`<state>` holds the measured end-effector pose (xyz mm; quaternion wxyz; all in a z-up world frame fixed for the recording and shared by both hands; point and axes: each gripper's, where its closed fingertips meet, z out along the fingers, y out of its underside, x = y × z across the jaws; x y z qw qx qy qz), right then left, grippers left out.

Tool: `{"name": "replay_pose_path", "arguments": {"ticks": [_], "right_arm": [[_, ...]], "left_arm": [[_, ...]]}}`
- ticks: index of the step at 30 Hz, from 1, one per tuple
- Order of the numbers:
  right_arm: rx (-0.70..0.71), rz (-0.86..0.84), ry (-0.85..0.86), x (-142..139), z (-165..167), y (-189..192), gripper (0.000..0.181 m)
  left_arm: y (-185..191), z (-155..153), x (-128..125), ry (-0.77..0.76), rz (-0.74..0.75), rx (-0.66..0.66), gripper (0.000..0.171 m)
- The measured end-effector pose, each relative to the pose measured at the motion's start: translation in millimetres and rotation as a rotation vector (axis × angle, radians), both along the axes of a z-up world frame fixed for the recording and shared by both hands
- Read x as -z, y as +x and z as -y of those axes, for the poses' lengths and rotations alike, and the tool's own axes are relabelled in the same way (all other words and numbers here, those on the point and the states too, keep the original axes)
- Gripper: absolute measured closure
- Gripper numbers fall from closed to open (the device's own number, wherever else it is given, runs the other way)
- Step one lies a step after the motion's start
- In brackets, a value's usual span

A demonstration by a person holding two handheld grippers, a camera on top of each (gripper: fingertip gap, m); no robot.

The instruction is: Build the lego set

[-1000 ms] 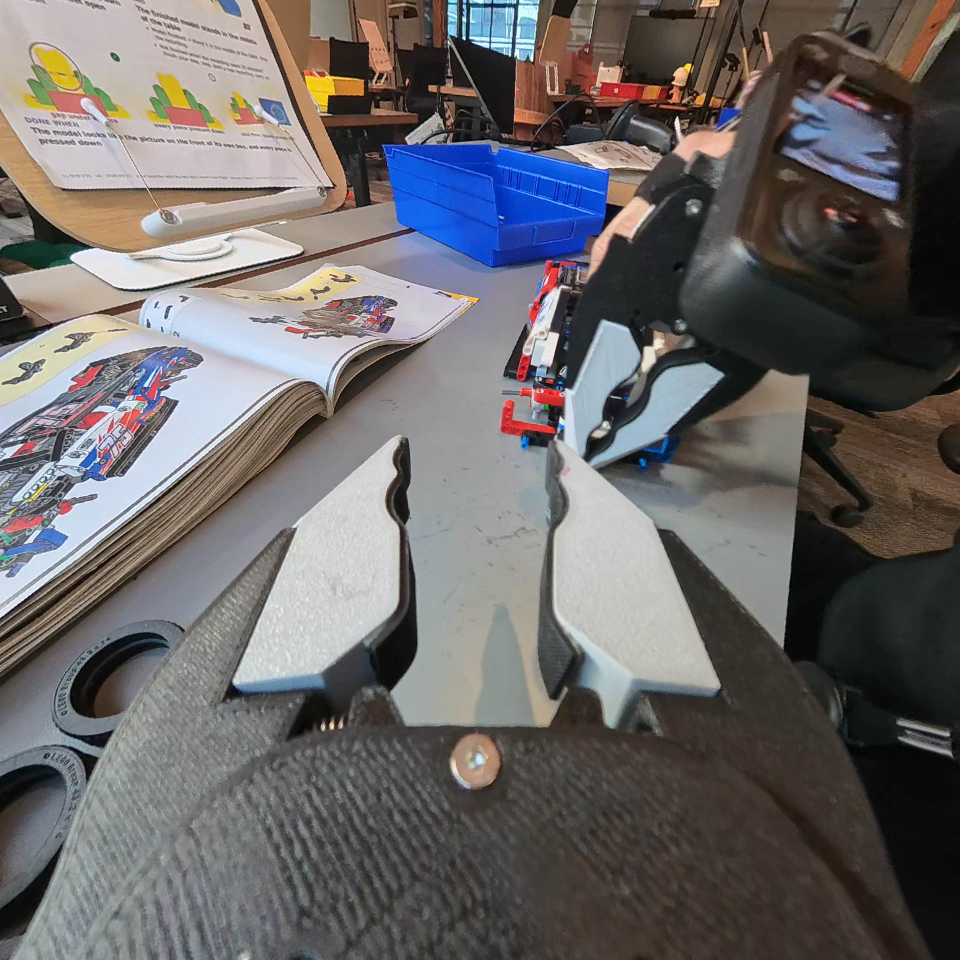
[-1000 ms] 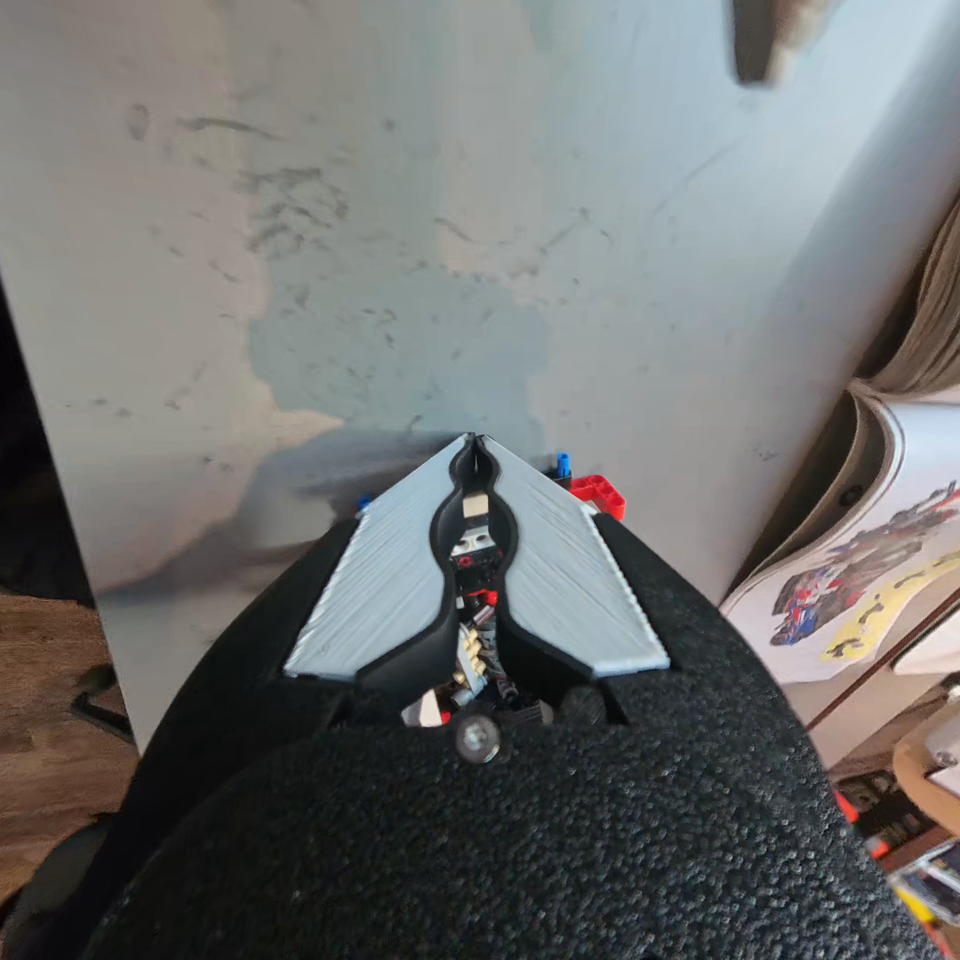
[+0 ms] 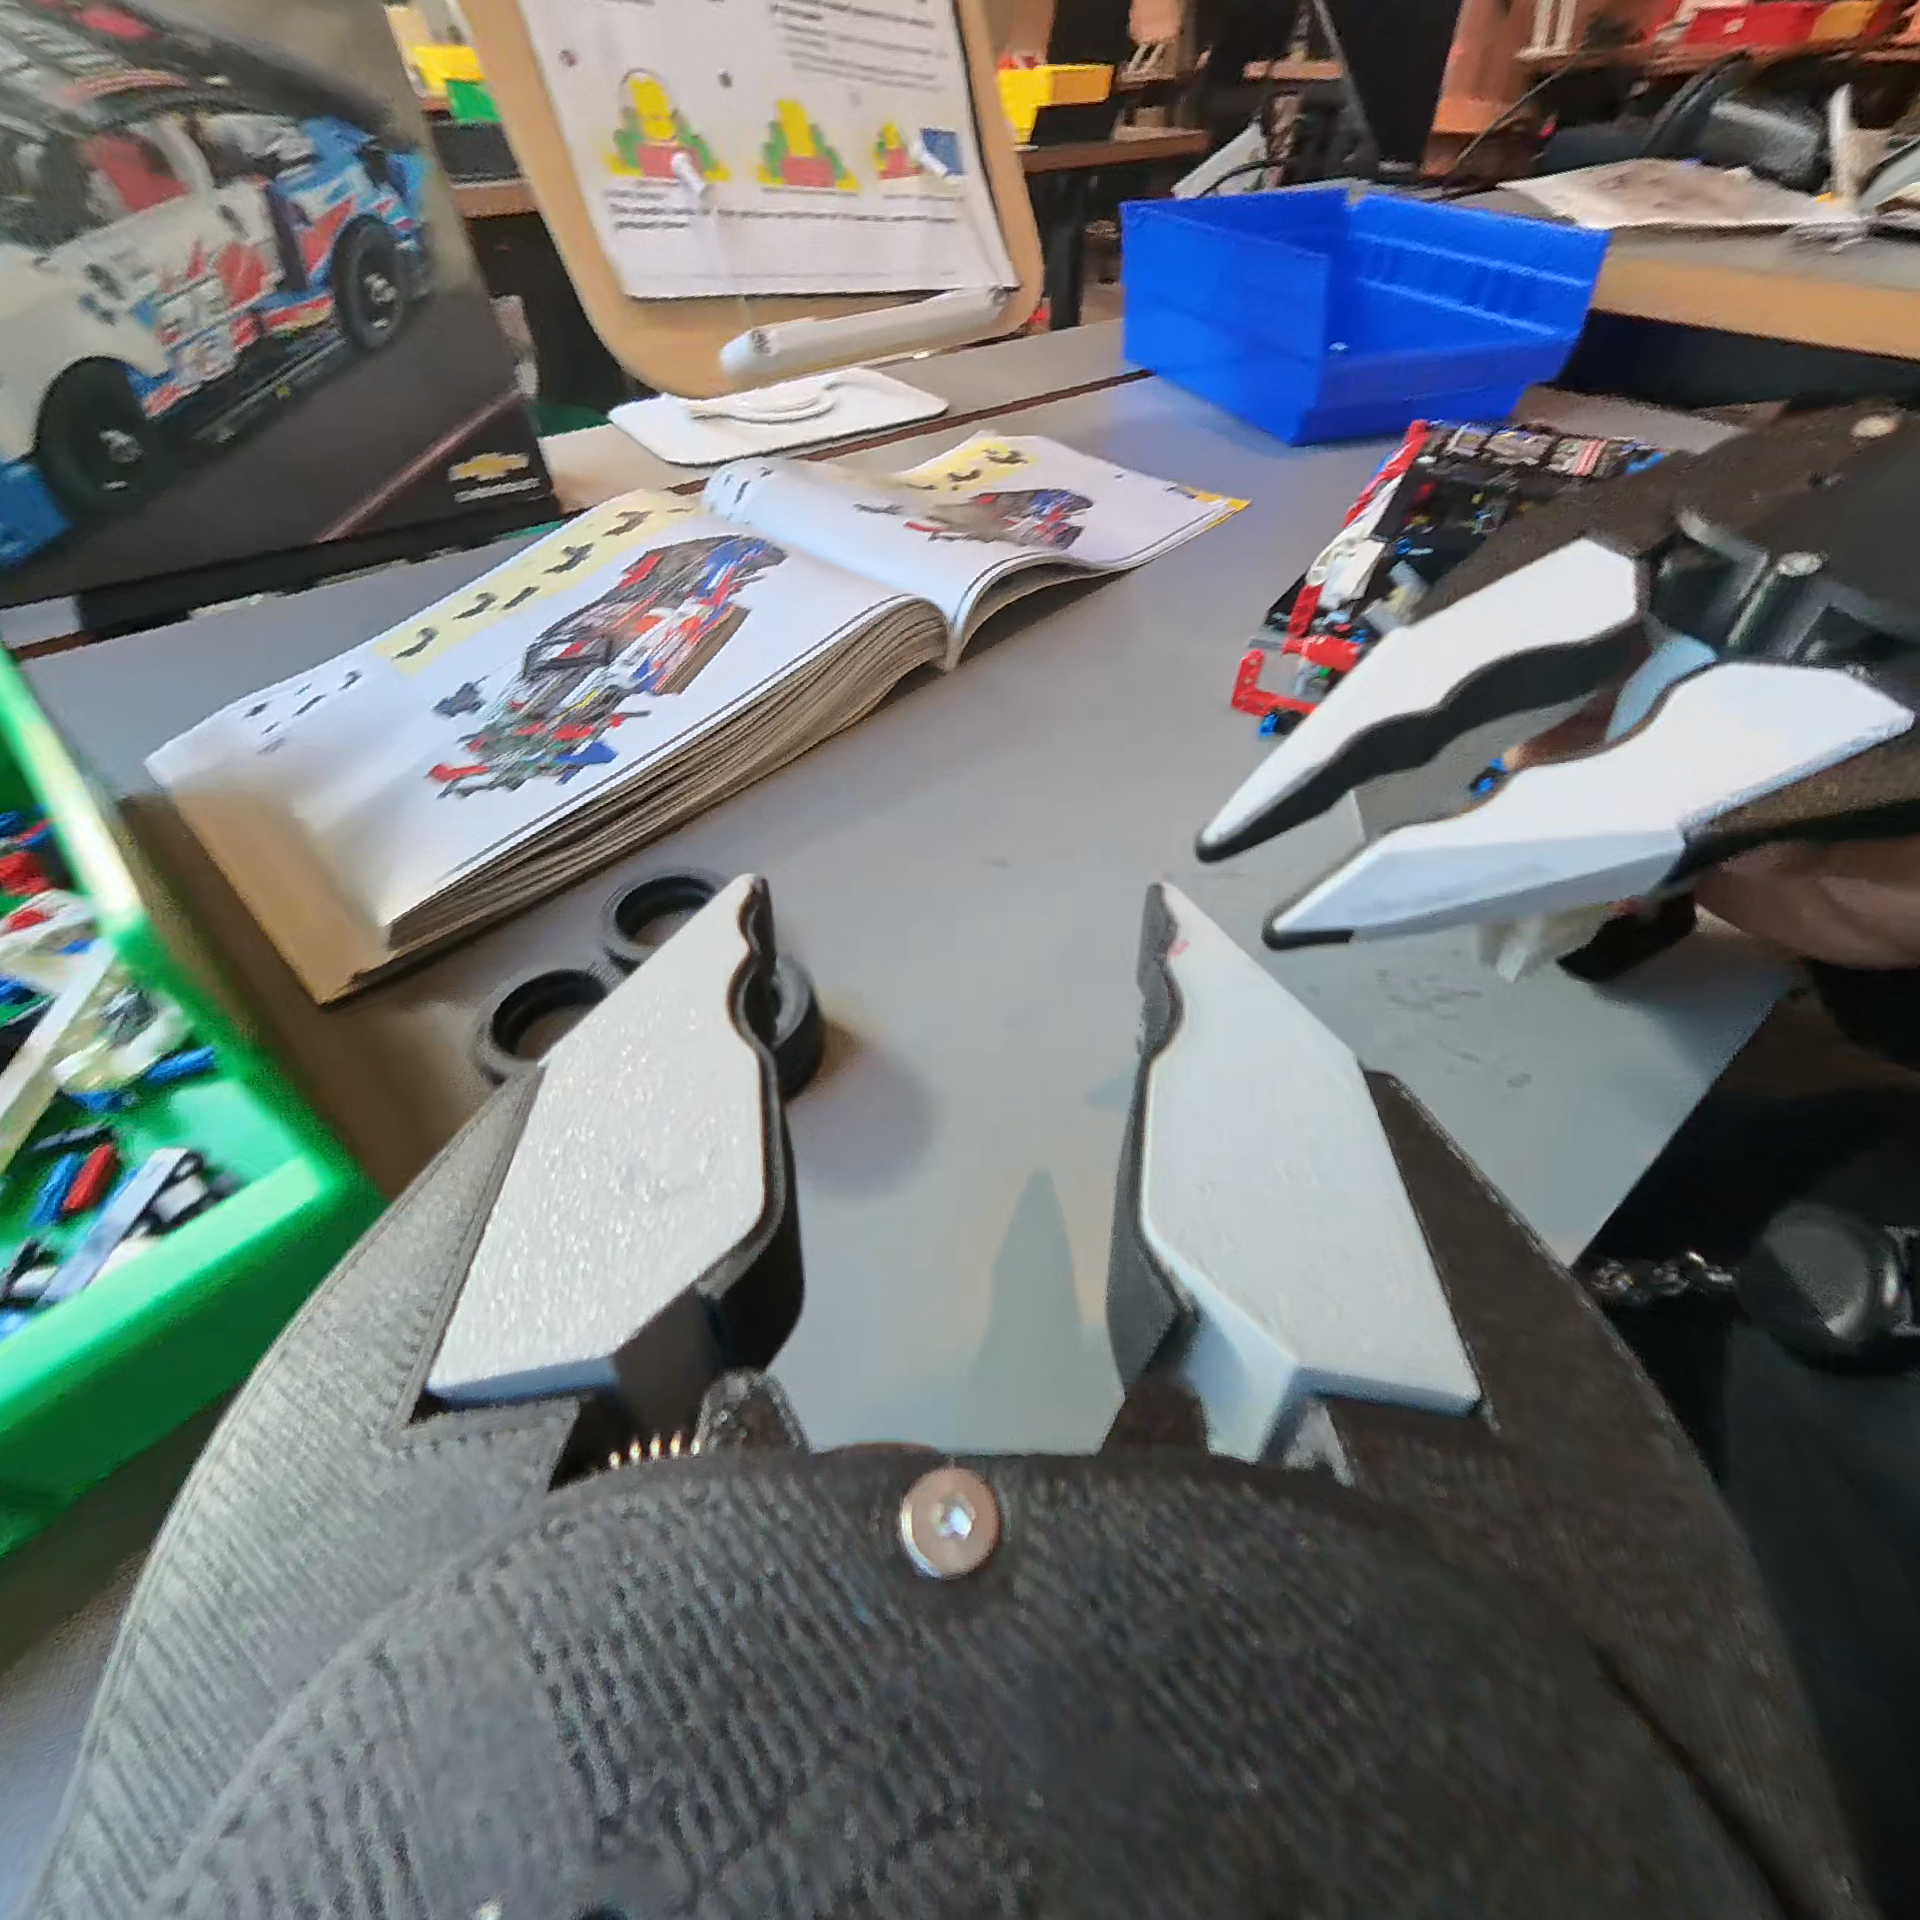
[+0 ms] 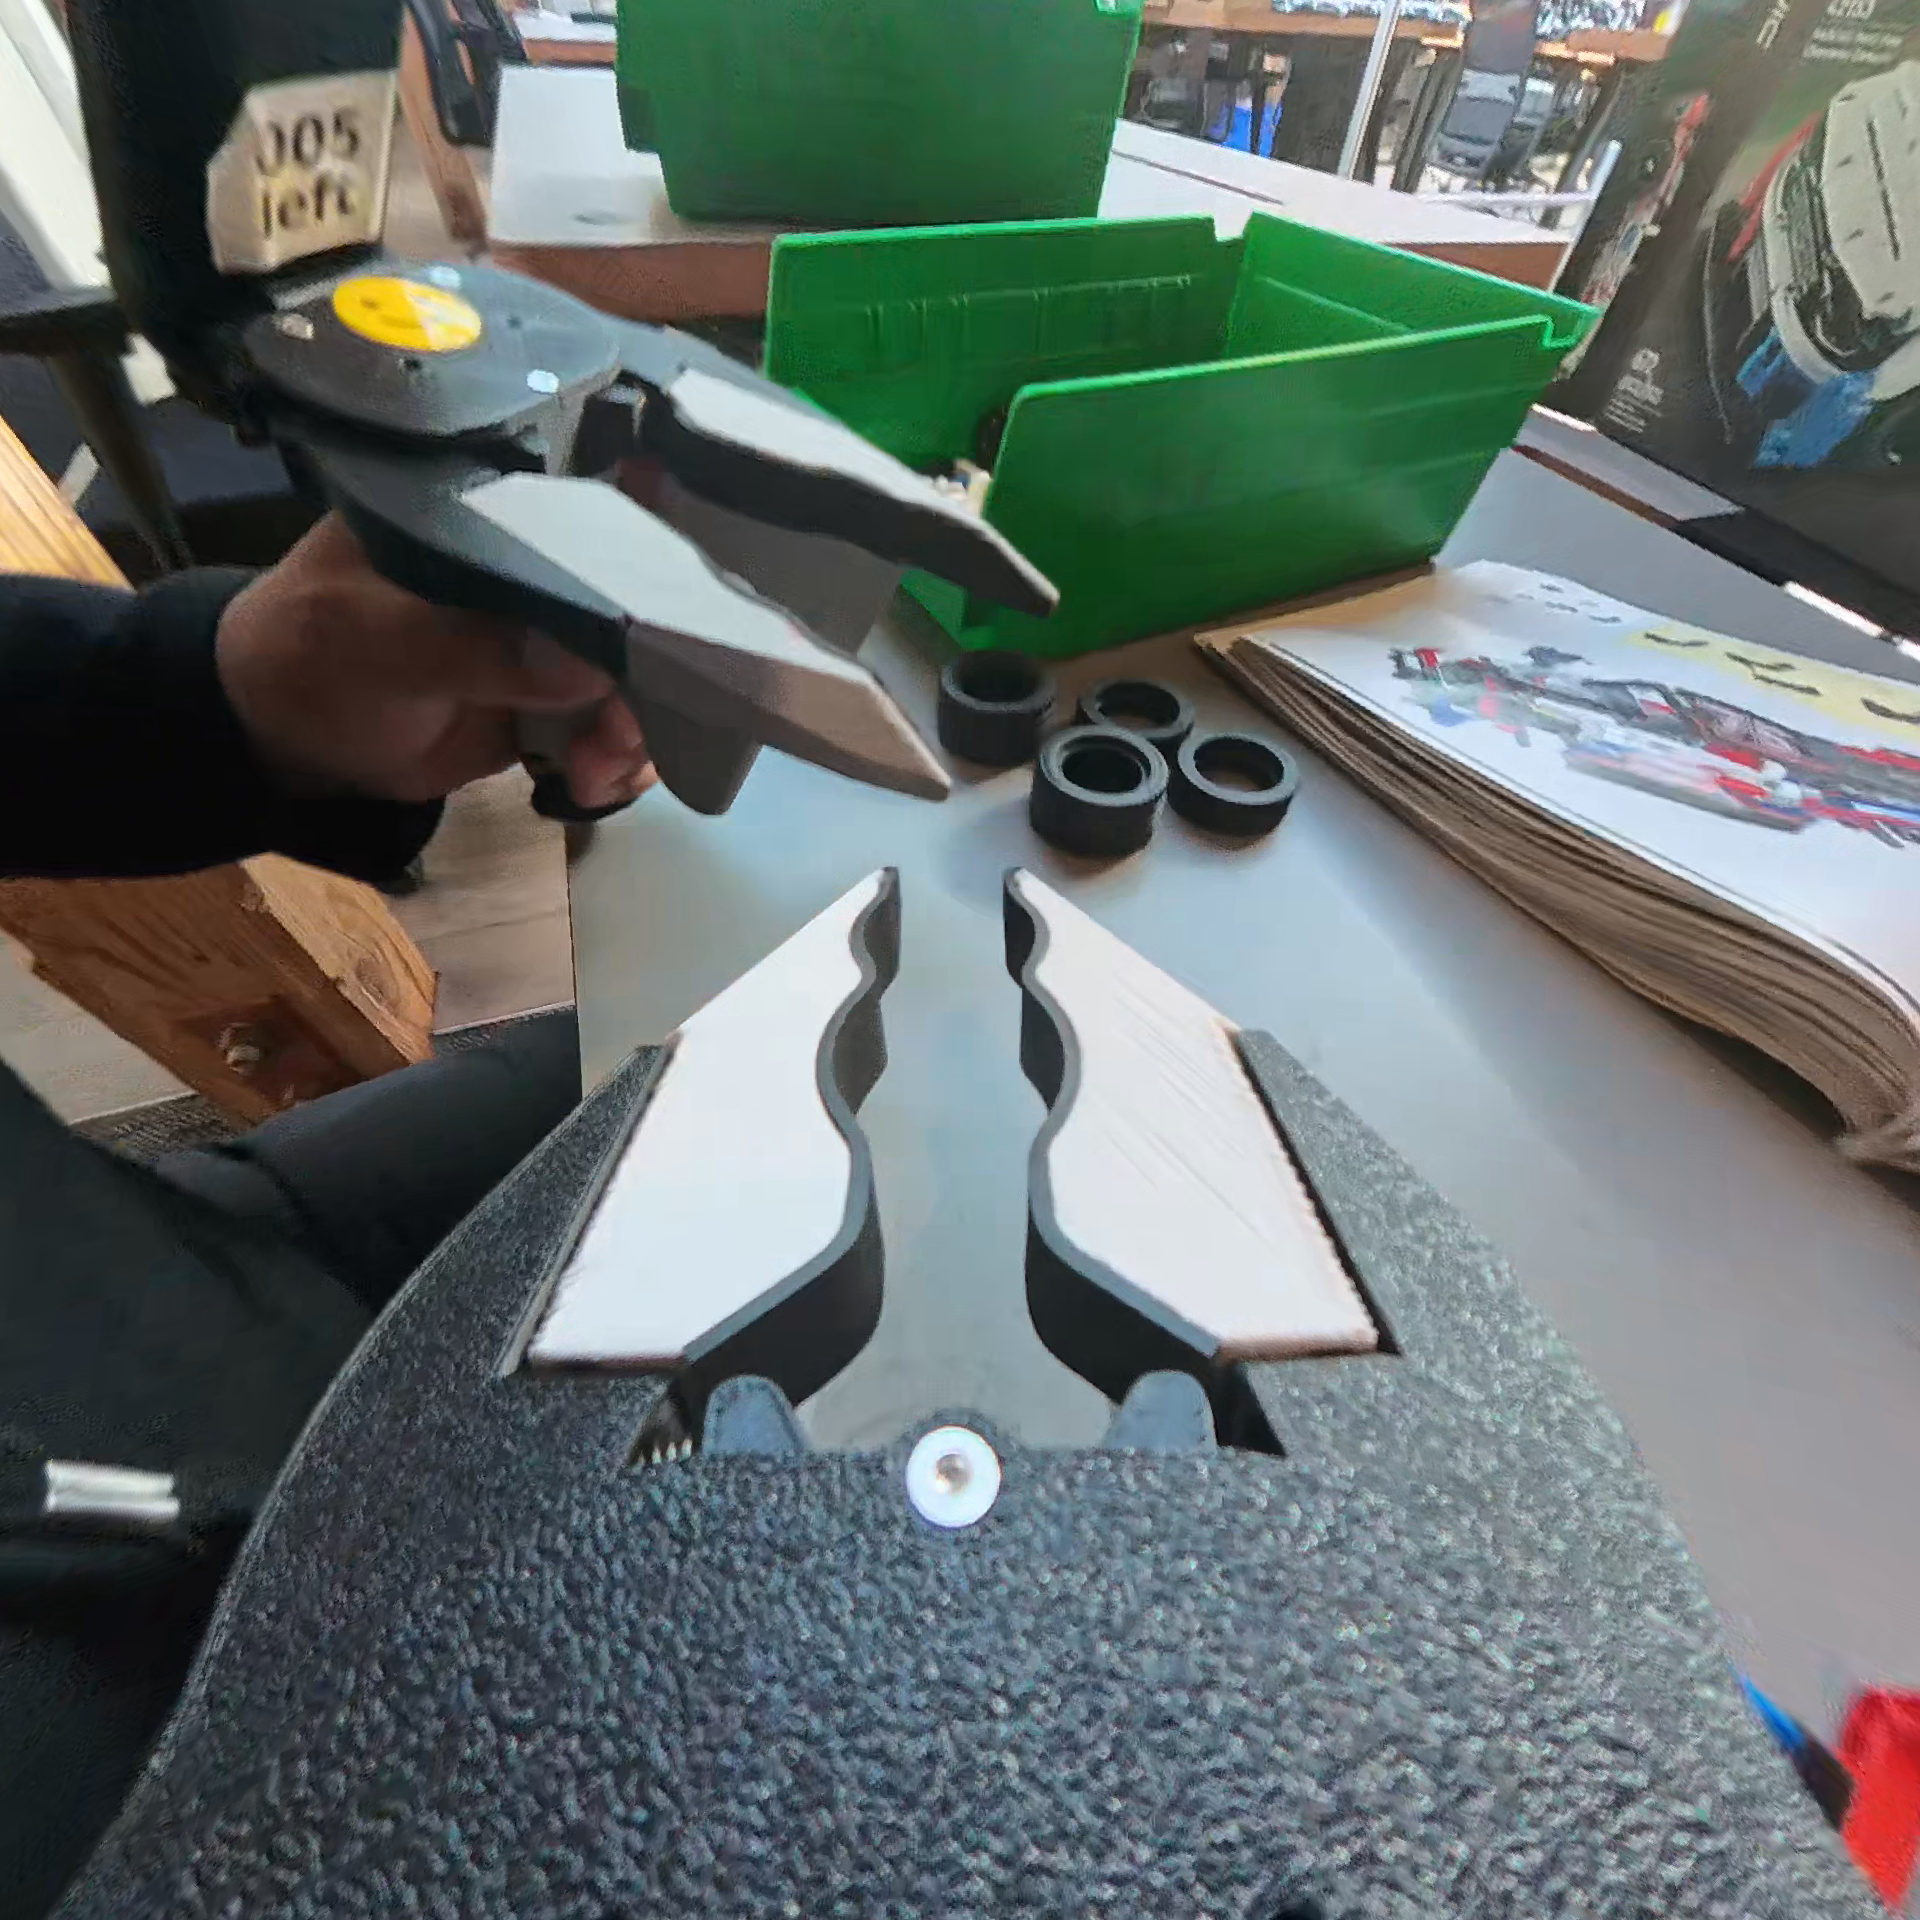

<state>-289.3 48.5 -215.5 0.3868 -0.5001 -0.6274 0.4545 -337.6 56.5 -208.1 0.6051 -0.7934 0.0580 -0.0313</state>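
Observation:
My left gripper [image 3: 956,914] is open and empty, low over the grey table [image 3: 987,790]. Several black tyres [image 3: 649,914] lie just beyond its left finger, one partly hidden behind it. The partly built red, black and white lego car [image 3: 1382,582] lies at the right, behind my right gripper [image 3: 1242,894]. In the right wrist view my right gripper [image 4: 951,894] is open and empty and points at the tyres [image 4: 1096,774]. The left gripper [image 4: 997,696] hangs open left of them. A red lego part [image 4: 1881,1766] shows at the bottom right corner.
An open instruction book [image 3: 623,665] lies left of centre. A green bin [image 3: 156,1299] of loose parts stands at the near left, also in the right wrist view [image 4: 1195,468]. A blue bin [image 3: 1351,301], a sheet stand [image 3: 779,156] and the set's box [image 3: 208,291] stand behind.
My right gripper has left the lego car, swung round toward the tyres and opened. My left gripper has pulled back and left and opened wider, bringing the tyres and green bin into view.

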Motion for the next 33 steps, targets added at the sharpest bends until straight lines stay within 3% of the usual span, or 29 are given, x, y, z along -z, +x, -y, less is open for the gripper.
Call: {"name": "replay_pose_path", "arguments": {"ticks": [3, 6, 13, 17, 22, 25, 33], "right_arm": [[-0.032, -0.006, -0.044, -1.9, 5.7, -20.7, 0.162], [-0.019, 0.005, -0.043, -0.3, 1.5, -41.7, 0.154], [0.134, -0.053, -0.029, -7.7, -31.7, -77.1, 0.16], [0.112, -0.007, -0.081, -1.8, -33.9, -83.7, 0.16], [0.107, -0.018, -0.083, -3.4, -33.8, -83.5, 0.176], [0.103, -0.003, -0.068, -0.8, -33.2, -85.1, 0.167], [0.093, -0.042, -0.14, -7.9, -37.6, -81.8, 0.167]], "left_arm": [[-11.7, 13.3, 5.0, -0.004, 0.017, -0.047, 0.105], [-21.1, 23.1, 4.9, -0.002, 0.066, -0.053, 0.097], [-33.7, 32.5, -4.8, 0.057, 0.052, 0.07, 0.107], [-33.3, 33.8, -8.0, 0.067, 0.125, 0.133, 0.1], [-39.1, 31.5, -3.1, 0.02, 0.135, 0.139, 0.11], [-38.9, 33.1, -1.7, -0.008, 0.113, 0.141, 0.109], [-60.4, 44.6, -7.4, -0.057, 0.044, 0.057, 0.113]]}}
